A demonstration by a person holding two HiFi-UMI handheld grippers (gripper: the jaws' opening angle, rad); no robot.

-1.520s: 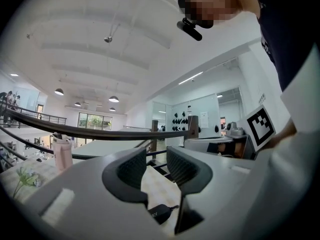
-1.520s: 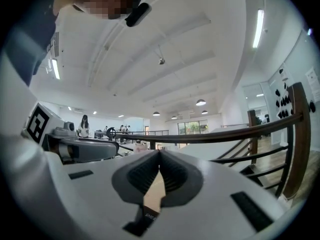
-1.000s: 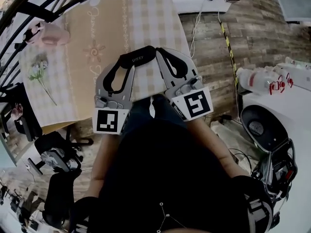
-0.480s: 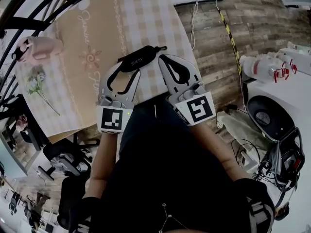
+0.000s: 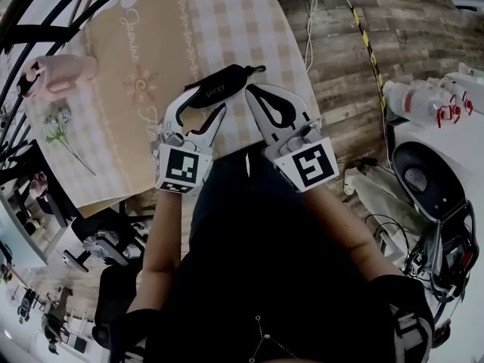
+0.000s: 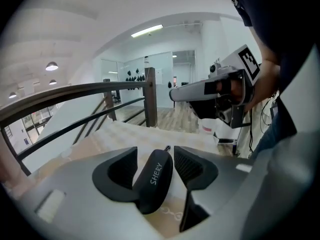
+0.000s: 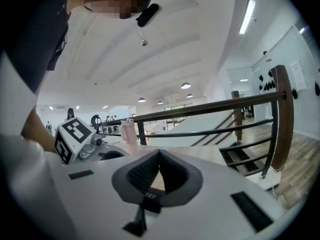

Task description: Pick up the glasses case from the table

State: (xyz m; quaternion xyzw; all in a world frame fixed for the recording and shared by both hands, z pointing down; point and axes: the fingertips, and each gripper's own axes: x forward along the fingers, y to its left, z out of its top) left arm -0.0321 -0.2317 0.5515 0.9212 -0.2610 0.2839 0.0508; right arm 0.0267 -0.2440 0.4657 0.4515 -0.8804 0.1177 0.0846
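The black glasses case (image 6: 152,181) reads "SHERY" in white.

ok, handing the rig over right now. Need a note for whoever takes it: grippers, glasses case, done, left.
Left gripper: open, jaws have just been opening. The glasses case lies between them, against one pad and clear of the other, not clamped.
Right gripper: shut, tips together, nothing between the pads. It sits beside one end of the case.
Case: over the checked tablecloth, near the person's edge. It looks set down, but contact is not certain.
Done: left jaws are placed round the case.
Left: close on it and lift.
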